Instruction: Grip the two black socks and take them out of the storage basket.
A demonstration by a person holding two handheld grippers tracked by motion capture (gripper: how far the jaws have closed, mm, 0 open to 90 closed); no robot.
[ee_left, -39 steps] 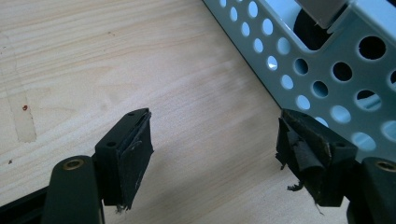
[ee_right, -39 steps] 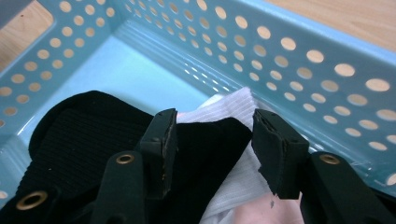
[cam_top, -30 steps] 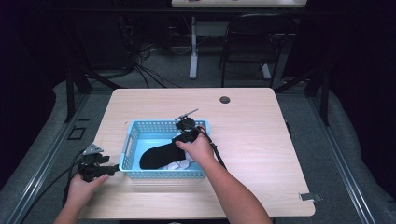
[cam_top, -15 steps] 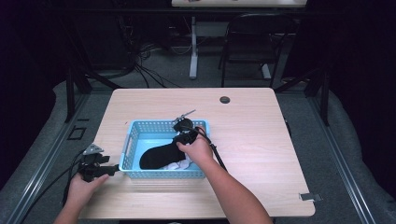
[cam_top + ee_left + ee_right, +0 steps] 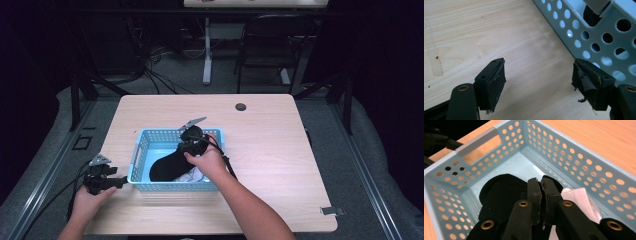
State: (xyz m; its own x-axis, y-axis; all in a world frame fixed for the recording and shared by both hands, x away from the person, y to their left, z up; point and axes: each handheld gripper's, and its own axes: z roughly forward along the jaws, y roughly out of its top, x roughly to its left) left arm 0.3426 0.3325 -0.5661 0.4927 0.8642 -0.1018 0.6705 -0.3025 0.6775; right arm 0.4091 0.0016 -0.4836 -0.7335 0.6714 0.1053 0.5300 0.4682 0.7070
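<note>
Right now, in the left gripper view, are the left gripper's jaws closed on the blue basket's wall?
No, the left gripper stands open over bare table, with the blue basket beside one jaw.

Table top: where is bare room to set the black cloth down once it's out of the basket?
The table is bare to the right of the blue basket, and along the far edge beyond it, short of the small dark grommet. Left of the basket it is crowded: the left tool sits open at that wall. The right tool is shut on the black cloth inside.

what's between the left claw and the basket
Only bare table: the left gripper view shows wood between the open left claw and the basket wall beside it.
</note>
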